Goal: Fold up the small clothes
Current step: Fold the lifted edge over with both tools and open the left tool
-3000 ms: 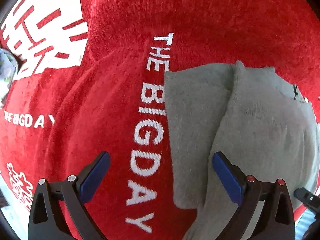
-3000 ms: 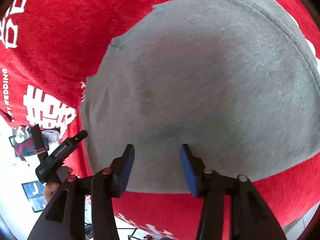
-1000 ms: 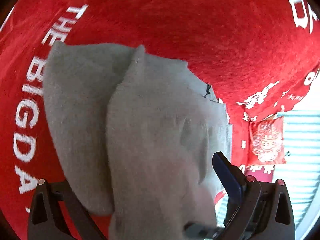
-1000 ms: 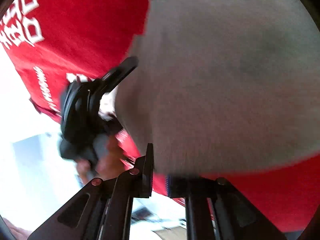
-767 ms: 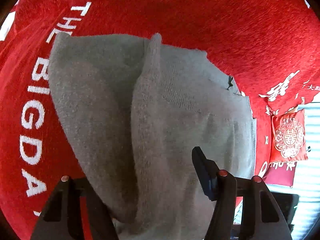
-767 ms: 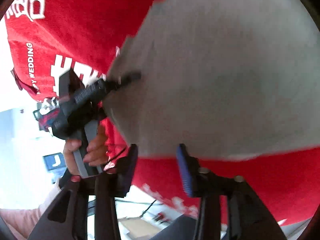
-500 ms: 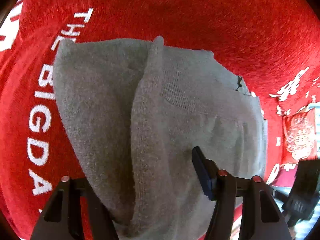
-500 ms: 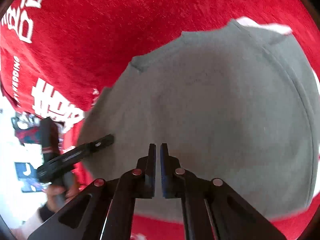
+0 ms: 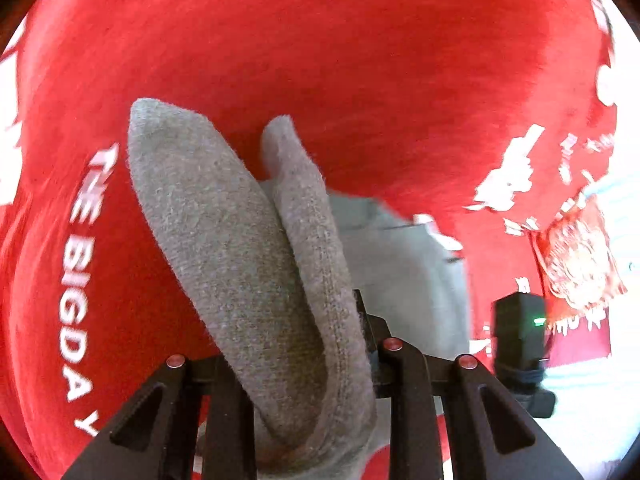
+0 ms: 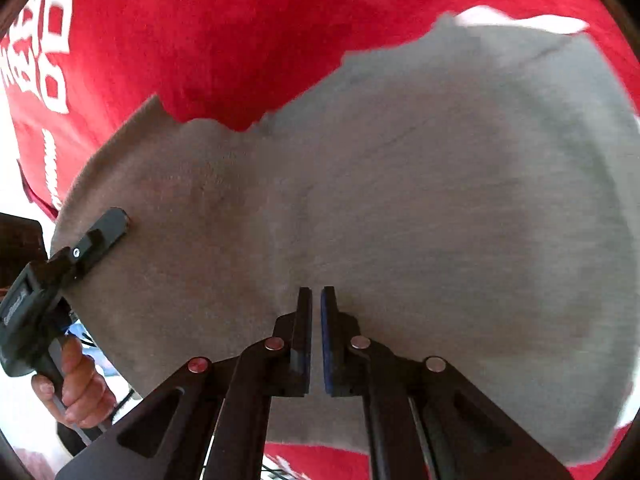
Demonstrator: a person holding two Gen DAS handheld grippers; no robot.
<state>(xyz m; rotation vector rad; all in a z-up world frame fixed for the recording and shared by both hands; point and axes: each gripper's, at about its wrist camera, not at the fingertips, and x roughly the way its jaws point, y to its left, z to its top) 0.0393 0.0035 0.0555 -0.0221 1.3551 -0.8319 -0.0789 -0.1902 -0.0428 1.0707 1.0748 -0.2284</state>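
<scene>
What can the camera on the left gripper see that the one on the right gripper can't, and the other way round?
Only the left wrist view shows the white lettering "THE BIG DAY" on the cloth, a red decorated packet at the right, and the grey garment's edge bunched up between the left gripper fingers.

Only the right wrist view shows the person's hand holding the other gripper's handle, and the garment's broad spread face under the right gripper, whose fingers are nearly together.

Both show the grey garment on the red cloth.
</scene>
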